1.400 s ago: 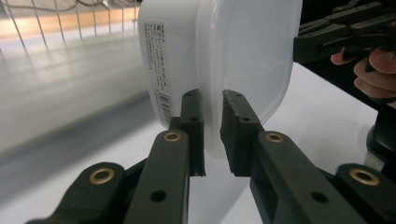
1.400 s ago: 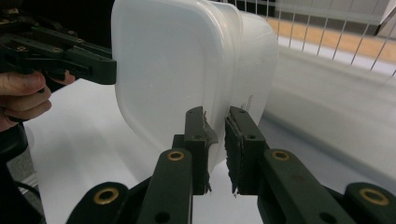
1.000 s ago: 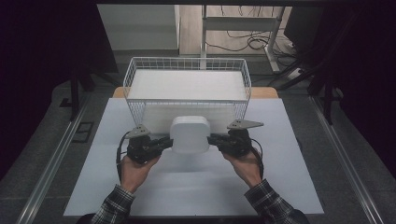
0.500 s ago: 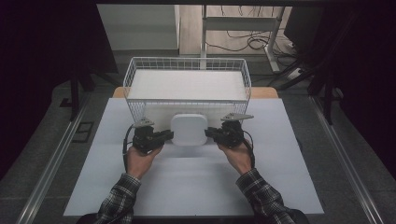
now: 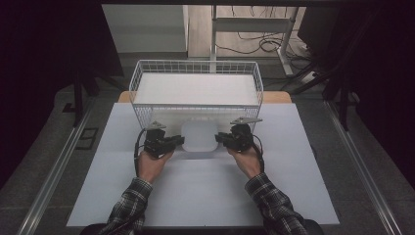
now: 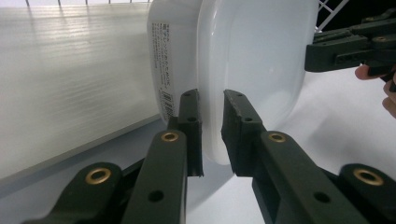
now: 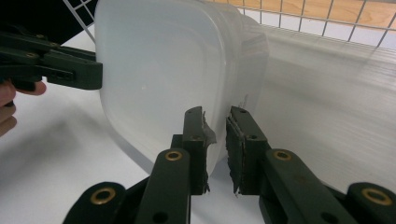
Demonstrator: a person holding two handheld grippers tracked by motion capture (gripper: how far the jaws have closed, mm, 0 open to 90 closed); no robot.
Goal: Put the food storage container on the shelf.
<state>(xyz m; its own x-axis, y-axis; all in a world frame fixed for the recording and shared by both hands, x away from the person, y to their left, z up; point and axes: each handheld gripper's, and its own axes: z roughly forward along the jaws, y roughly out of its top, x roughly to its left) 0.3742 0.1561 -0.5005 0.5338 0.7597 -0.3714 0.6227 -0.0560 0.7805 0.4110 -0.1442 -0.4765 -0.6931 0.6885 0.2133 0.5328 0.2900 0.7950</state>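
A white plastic container (image 5: 199, 137) with a rounded-square lid hangs between both grippers, just in front of the wire basket's (image 5: 147, 115) front wall. My left gripper (image 5: 180, 141) is shut on its left rim; in the left gripper view the jaws (image 6: 212, 135) pinch the lid's edge of the container (image 6: 252, 60). My right gripper (image 5: 219, 138) is shut on the opposite rim, and the right gripper view shows its jaws (image 7: 215, 144) closed on the edge of the container (image 7: 159, 70). A printed label runs along the container's side.
The white wire basket has a white corrugated sheet (image 5: 195, 88) as its floor and stands at the table's far side. A white mat (image 5: 205, 191) covers the table. Cables and a metal stand (image 5: 254, 24) lie on the floor beyond.
Both grippers have carried the container away from the person, up close to the basket's front wall. The grip on both rims is unchanged.
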